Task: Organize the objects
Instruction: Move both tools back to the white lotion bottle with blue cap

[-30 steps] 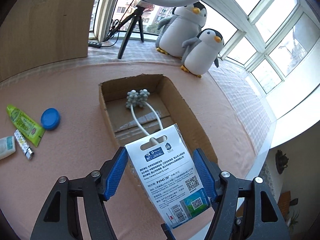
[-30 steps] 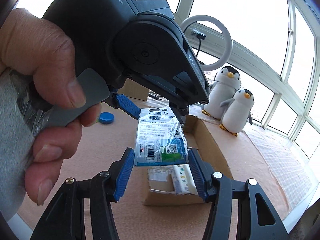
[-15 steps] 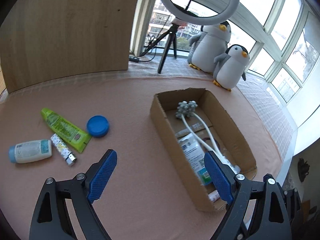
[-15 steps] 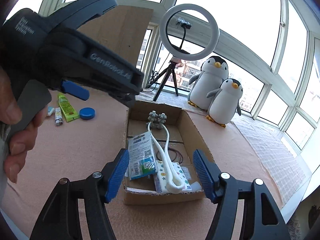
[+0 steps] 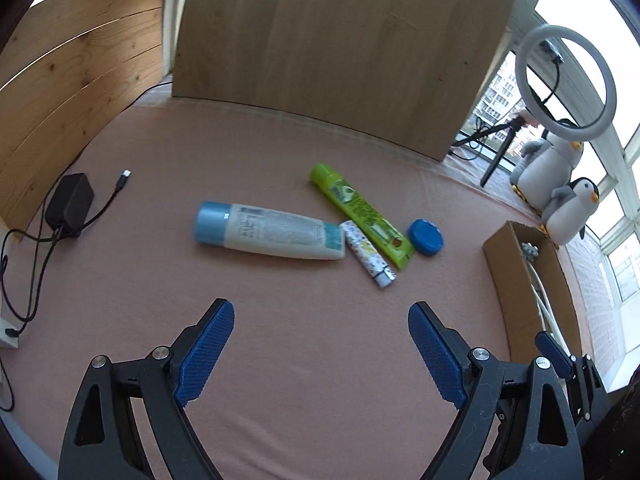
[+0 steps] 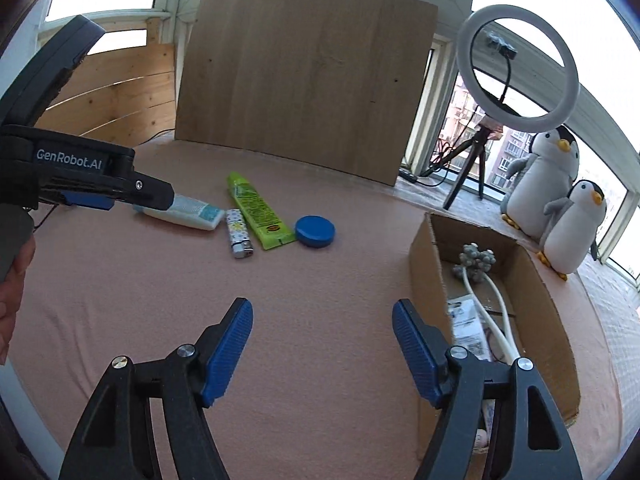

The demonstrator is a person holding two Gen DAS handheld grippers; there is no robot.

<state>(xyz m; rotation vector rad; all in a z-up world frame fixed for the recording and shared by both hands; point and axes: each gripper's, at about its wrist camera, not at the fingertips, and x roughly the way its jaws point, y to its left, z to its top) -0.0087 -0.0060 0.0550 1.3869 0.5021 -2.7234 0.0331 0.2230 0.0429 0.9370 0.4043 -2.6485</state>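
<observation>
On the pink table cloth lie a white tube with a light blue cap (image 5: 268,232), a patterned lighter (image 5: 368,254), a green tube (image 5: 362,212) and a round blue lid (image 5: 425,237). My left gripper (image 5: 320,340) hangs open and empty a short way in front of them. In the right wrist view the same lighter (image 6: 239,233), green tube (image 6: 258,210) and blue lid (image 6: 315,231) lie ahead. My right gripper (image 6: 322,340) is empty, its jaws opening. The cardboard box (image 6: 424,264) at the right holds a white cord with a grey knobbly head (image 6: 476,262) and a packet (image 6: 466,326).
A wooden board (image 5: 332,44) stands upright at the back. A black adapter with its cable (image 5: 70,204) lies far left. Two plush penguins (image 6: 556,200) and a ring light on a tripod (image 6: 516,68) stand at the right by the windows. A hand (image 6: 12,280) holds the left gripper.
The left gripper let the packet go into the box and swung left to face the tubes, lighter and lid. The right gripper turned left too, its jaws wider; the box now sits at its right.
</observation>
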